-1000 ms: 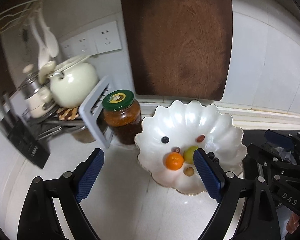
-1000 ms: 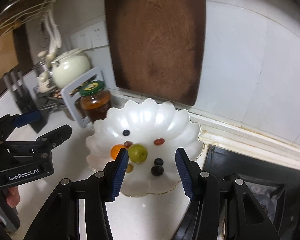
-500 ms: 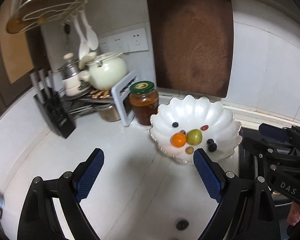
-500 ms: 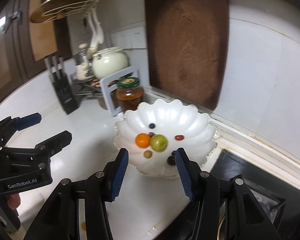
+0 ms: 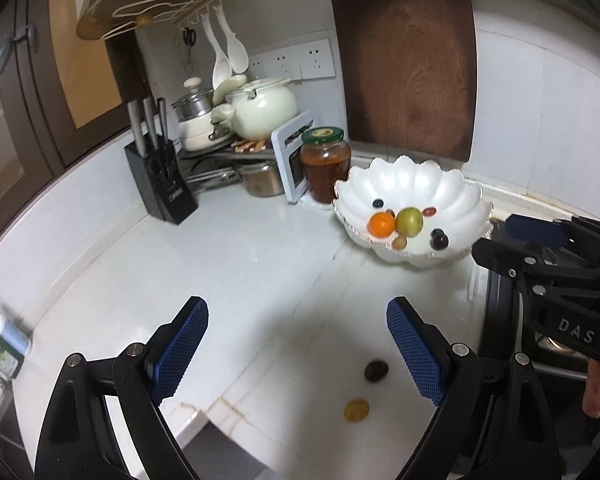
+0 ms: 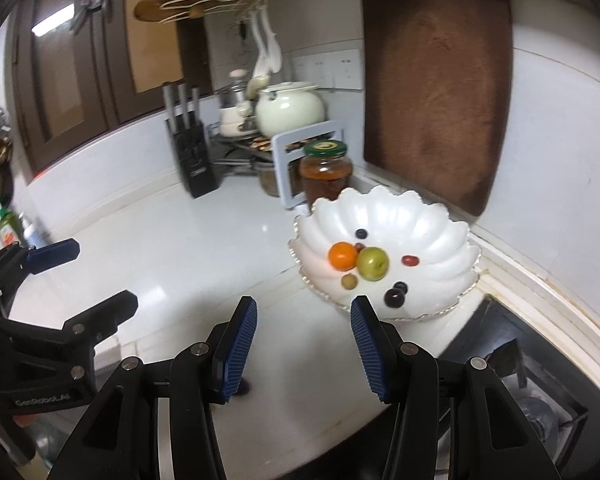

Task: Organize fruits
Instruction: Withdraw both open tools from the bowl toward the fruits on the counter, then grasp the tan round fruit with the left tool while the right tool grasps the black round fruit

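Fruits mostly sit in the white scalloped bowl (image 5: 408, 184) at the back of the counter (image 5: 228, 264), beside the brown-filled jar (image 5: 325, 164).

Left wrist view: we count in the bowl an orange (image 5: 381, 225), a green fruit (image 5: 409, 221) touching it, a blueberry (image 5: 377, 203), a small red fruit (image 5: 429, 211), a small tan one (image 5: 399, 243) and two dark ones (image 5: 439, 239) toward the near rim. Two pieces lie loose on the counter, well apart from the bowl: a dark round fruit (image 5: 376, 370) and a yellowish one (image 5: 356, 409), both near the right finger of our left gripper (image 5: 297, 348). Its jaws stand wide apart and hold nothing. Our right gripper (image 5: 512, 240) shows at the right edge, near the bowl's rim.

We judge the job well along: most fruit is gathered, and the two loose pieces are left to carry over.

Right wrist view: the same bowl (image 6: 416, 216) with the orange (image 6: 342, 256), the green fruit (image 6: 373, 263), the red one (image 6: 410, 260) and the dark pair (image 6: 395, 295). Our right gripper (image 6: 303, 344) sits just short of the bowl's near rim, jaws parted and empty. A dark spot by its left finger may be the loose dark fruit; we cannot tell. Our left gripper (image 6: 88, 276) shows at the left, also spread. The stove corner (image 6: 512, 364) lies to the right of the bowl.
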Demonstrator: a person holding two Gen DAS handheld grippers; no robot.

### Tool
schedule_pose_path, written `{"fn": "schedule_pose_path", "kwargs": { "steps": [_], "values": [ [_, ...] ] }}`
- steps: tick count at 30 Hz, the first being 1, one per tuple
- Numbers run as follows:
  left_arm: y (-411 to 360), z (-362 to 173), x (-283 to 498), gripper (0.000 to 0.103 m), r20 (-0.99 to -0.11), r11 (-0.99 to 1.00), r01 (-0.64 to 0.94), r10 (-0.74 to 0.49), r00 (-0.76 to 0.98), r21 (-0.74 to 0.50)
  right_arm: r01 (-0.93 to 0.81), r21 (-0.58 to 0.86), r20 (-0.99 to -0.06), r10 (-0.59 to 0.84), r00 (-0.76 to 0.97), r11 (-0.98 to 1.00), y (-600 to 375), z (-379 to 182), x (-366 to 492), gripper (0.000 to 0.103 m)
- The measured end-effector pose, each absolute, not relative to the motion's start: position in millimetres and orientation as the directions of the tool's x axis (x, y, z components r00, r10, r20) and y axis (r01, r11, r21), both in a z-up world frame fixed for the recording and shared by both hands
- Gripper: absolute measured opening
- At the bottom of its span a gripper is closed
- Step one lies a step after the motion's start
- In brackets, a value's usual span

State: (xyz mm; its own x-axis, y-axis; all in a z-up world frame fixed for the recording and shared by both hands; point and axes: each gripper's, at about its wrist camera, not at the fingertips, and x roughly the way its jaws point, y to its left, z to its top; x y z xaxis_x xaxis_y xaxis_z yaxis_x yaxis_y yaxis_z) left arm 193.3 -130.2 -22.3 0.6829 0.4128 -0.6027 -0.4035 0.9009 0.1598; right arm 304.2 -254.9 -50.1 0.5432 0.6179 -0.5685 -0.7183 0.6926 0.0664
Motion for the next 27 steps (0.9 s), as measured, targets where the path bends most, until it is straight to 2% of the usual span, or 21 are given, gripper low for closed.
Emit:
{"fn": "schedule_pose_path", "kwargs": {
  "steps": [17, 19, 27],
  "values": [
    [-148.8, -65.2, 146.1, 0.090, -0.624, 0.889, -0.450, 0.400, 0.672, 0.085, -0.820, 0.061, -0.630, 0.659, 0.411, 0.570, -242.7, -89.7, 276.4, 0.050],
    [-149.3, -71.0, 144.6, 0.085, -0.628, 0.885, -0.459, 0.403, 0.666, 0.081, -0.824, 0.054, -0.635, 0.656, 0.408, 0.564, -240.5, -94.7, 273.9, 0.050],
    [-153.6, -92.8, 144.2, 0.079, -0.640, 0.887, -0.455, 0.395, 0.659, 0.079, -0.832, 0.074, -0.663, 0.650, 0.370, 0.549, -230.2, -112.7, 273.6, 0.050]
  ]
}}
